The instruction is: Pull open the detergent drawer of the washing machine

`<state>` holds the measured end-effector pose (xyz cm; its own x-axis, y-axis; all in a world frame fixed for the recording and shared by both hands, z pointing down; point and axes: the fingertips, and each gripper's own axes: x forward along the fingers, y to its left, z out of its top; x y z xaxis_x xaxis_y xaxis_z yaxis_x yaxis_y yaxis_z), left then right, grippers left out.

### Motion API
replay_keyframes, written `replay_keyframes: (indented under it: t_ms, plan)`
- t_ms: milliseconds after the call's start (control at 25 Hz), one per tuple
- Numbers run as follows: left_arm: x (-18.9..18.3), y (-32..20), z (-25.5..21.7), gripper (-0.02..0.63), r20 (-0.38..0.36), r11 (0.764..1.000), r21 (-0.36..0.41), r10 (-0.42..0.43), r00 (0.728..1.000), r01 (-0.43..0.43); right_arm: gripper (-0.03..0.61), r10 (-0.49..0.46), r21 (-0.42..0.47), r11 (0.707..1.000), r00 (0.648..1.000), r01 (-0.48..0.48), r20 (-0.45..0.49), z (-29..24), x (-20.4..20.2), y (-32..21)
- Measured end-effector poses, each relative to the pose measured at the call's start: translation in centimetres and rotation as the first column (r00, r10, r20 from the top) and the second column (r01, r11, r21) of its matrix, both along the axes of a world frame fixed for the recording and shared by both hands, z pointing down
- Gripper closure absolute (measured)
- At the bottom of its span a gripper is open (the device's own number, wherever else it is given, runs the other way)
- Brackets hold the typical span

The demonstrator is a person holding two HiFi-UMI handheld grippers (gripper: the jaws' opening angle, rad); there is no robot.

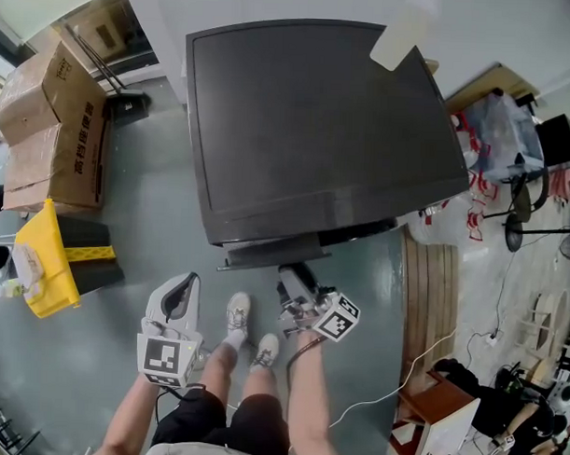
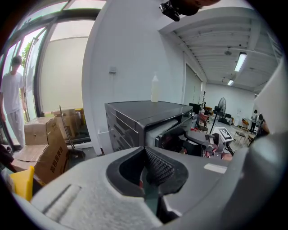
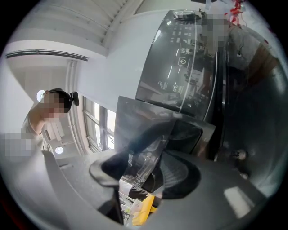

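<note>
While the left tool (image 1: 178, 289) hangs clenched at the near left, the right tool (image 1: 293, 276) reaches forward, clamped on the detergent drawer (image 1: 265, 253).

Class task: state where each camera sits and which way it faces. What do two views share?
Head view: on the person's head, facing down at the washing machine; legs, left gripper, right gripper show.
Left gripper view: on that gripper, facing the machine's corner; own jaws show.
Right gripper view: facing up the machine's front; jaws around the detergent drawer.
Shared: head and left gripper views show the bottle.
</note>
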<state>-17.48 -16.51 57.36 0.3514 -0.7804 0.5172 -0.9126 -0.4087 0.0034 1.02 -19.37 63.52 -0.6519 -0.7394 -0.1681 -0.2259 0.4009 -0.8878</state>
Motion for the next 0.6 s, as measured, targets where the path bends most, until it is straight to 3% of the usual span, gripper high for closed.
replay_keyframes:
  t_ms: [600]
  plan:
    - [0.5,4.6,0.2,0.603,-0.008,0.998,-0.003,-0.057,0.998,0.057,0.353,-0.01,-0.011,1.0,1.0,0.01,0.004,-0.1,1.0,3.2]
